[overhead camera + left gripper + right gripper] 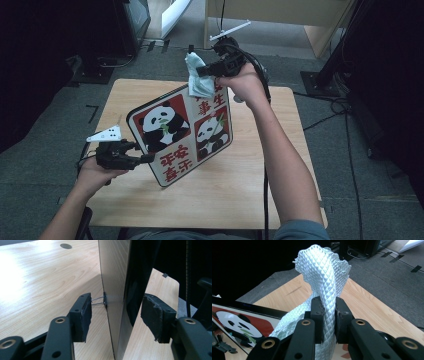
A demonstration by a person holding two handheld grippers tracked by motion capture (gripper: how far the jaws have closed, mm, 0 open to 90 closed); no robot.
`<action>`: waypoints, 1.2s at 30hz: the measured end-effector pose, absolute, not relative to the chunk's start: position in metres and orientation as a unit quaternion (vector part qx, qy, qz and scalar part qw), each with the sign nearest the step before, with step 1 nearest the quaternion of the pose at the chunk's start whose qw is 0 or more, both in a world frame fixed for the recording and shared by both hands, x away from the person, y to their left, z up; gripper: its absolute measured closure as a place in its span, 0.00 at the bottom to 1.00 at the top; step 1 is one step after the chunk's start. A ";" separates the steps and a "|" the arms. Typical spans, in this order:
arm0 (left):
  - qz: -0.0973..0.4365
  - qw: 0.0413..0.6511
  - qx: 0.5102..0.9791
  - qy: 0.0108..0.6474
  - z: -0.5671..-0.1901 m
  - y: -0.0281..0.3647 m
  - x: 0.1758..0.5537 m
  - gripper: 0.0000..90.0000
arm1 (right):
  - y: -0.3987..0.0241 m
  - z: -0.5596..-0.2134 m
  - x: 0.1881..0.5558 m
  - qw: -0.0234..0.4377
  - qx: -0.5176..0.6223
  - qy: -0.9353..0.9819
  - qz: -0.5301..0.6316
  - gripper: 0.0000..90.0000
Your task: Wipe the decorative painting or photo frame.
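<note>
While my right tongs (328,315) pinch the soft, light cloth (322,272) against the stiff panda picture frame (182,132), standing tilted on the desk (240,185), my left tongs (115,315) straddle its edge, half open.

A light wooden bench (240,200) stands on grey carpet (45,165). Beyond it is a pale wooden cabinet (280,12), with a dark stand (332,65) to its right. Black cables (350,150) trail over the carpet. The left and right edges lie in deep shadow; light glares off the benchtop.
</note>
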State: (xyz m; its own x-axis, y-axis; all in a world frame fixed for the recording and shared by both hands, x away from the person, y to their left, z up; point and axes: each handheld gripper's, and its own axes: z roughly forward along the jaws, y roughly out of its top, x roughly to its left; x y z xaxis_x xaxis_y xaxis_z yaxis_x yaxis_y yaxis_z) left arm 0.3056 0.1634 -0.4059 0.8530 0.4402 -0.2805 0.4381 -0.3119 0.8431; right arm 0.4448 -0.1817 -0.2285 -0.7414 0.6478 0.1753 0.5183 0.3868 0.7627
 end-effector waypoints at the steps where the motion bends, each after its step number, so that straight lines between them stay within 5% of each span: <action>1: 0.000 0.520 0.810 0.272 -0.406 0.163 0.306 0.48 | -0.182 -0.228 0.445 0.075 0.352 0.829 0.428 0.89; 36: 0.006 0.515 0.808 0.285 -0.402 0.163 0.303 0.63 | -0.229 -0.227 0.459 0.096 0.403 0.814 0.407 0.89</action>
State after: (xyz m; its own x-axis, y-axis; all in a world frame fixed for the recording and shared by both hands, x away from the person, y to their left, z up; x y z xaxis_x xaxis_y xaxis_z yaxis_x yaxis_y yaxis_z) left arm 0.3030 0.1625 -0.4019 0.8374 0.4674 -0.2832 0.4543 -0.3073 0.8362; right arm 0.4587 -0.2286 -0.2269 -0.6561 0.7349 0.1717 0.5784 0.3436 0.7398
